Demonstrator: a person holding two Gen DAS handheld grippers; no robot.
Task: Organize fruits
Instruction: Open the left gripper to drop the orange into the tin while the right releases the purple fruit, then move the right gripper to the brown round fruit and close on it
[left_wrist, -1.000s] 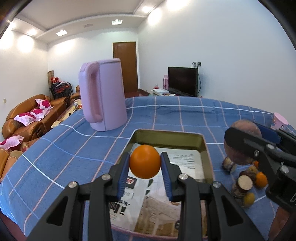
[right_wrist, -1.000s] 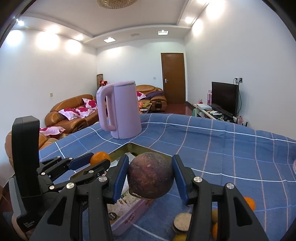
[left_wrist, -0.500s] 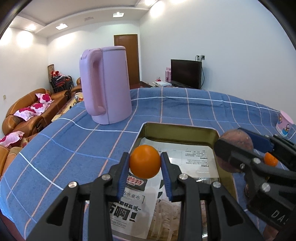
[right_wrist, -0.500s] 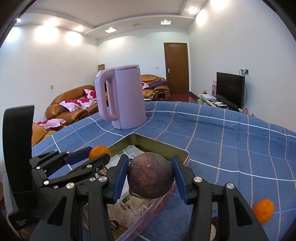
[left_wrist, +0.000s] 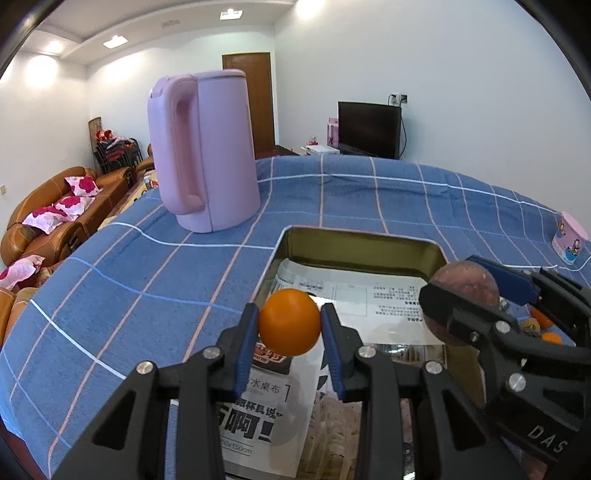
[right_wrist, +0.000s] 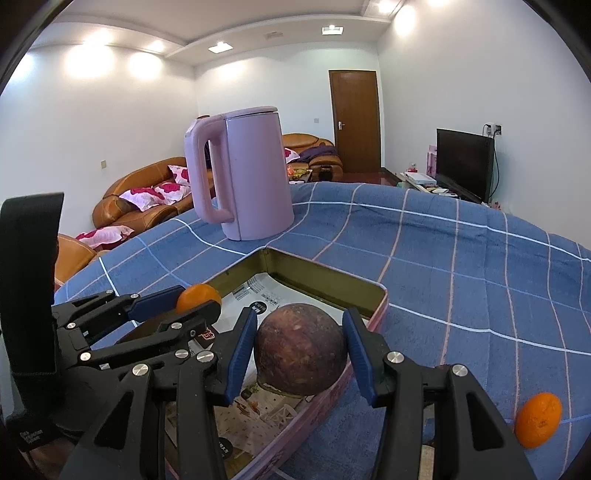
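Left view: left claw (left_wrist: 289, 328) squeezes the orange (left_wrist: 289, 322) over the tin box (left_wrist: 360, 245); its near end is cut off.
Right view: right claw (right_wrist: 300, 349) grips the brown fruit (right_wrist: 300, 347) above the tin's right edge; the fruit's underside is hidden.

**Both grippers loaded, held side by side**

The left gripper (left_wrist: 290, 334) points forward and downward, its blue pads (left_wrist: 246, 349) pressed against either side of a small orange fruit (left_wrist: 289, 322) held clear between them. The right gripper (right_wrist: 301, 349) sits just beside it at a similar downward tilt, its jaws set wider, the blue pads (right_wrist: 356, 350) clamped on a round, dark brownish-purple fruit (right_wrist: 300, 347). Each gripper shows in the other's view: the right one at the left view's right edge, the left one at the right view's left edge.
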